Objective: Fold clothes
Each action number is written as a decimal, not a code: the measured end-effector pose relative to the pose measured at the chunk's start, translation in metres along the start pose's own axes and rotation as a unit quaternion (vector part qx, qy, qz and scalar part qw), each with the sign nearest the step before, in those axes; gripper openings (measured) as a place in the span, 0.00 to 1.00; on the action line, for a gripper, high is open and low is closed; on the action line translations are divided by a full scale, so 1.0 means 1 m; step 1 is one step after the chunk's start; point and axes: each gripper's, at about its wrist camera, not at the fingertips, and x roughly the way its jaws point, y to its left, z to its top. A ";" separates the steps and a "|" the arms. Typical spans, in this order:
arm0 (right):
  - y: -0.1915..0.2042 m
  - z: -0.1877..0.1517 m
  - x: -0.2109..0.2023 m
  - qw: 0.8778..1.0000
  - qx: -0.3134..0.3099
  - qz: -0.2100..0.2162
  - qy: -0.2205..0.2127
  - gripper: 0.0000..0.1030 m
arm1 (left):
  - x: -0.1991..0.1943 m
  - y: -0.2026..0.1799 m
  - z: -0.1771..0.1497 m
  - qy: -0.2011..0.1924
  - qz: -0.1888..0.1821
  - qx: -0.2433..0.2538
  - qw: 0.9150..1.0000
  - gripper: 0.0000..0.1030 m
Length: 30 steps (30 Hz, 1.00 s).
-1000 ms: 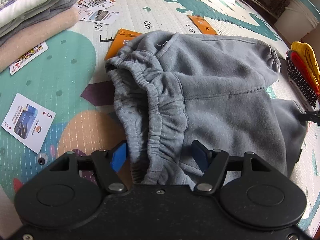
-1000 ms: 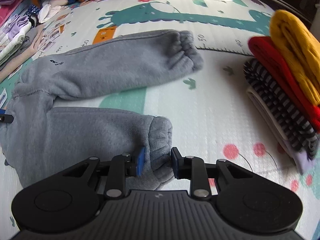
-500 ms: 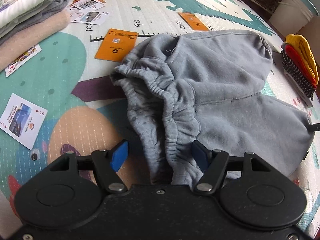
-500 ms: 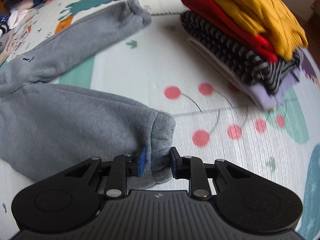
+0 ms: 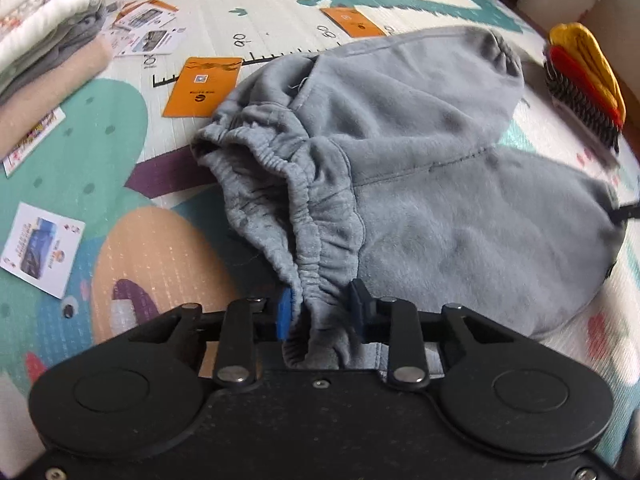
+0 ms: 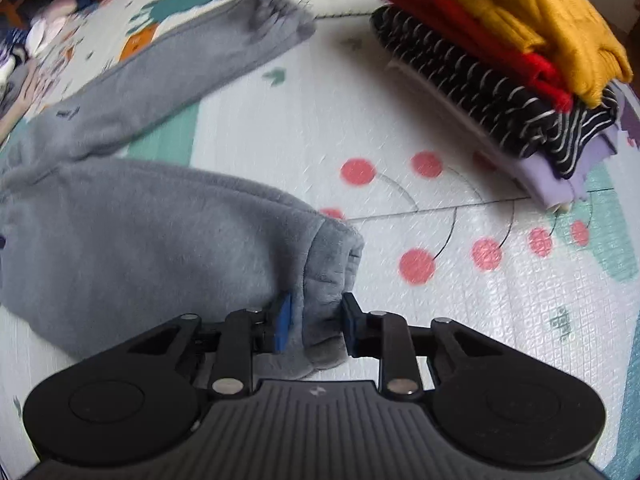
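Note:
Grey fleece sweatpants point(image 5: 420, 184) lie on the patterned play mat, legs spread apart. In the left wrist view the gathered elastic waistband point(image 5: 316, 240) runs down between the blue pads of my left gripper point(image 5: 320, 312), whose jaws are closing and press on the waistband's near end. In the right wrist view the sweatpants point(image 6: 140, 224) stretch to the left, and my right gripper point(image 6: 314, 324) is shut on the cuff point(image 6: 332, 264) of the near leg. The far leg point(image 6: 192, 60) lies stretched toward the back.
A folded stack of yellow, red, striped and lilac clothes point(image 6: 520, 72) sits at the right. Another folded pile point(image 5: 44, 52) lies at the far left. Orange cards point(image 5: 204, 84) and playing cards point(image 5: 40, 248) are scattered on the mat.
My left gripper's jaws have come together onto the waistband, which stood loose between wide pads before. The right gripper, holding the cuff, swung toward the folded stack, then stayed.

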 end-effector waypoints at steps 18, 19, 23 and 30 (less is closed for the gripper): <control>-0.025 0.016 -0.026 0.994 0.014 0.106 0.018 0.38 | -0.035 0.036 0.014 -0.001 -0.011 -0.066 0.998 0.48; -0.029 0.024 -0.025 0.995 0.024 0.098 0.005 0.38 | -0.038 0.039 0.018 -0.009 -0.013 -0.077 0.997 0.48; -0.026 0.055 -0.012 0.997 0.025 0.070 -0.037 0.38 | -0.042 0.046 0.034 -0.039 -0.040 -0.120 0.991 0.48; 0.008 0.116 0.012 0.994 -0.013 0.043 -0.095 0.47 | -0.021 0.056 0.052 -0.041 -0.063 -0.178 0.981 0.46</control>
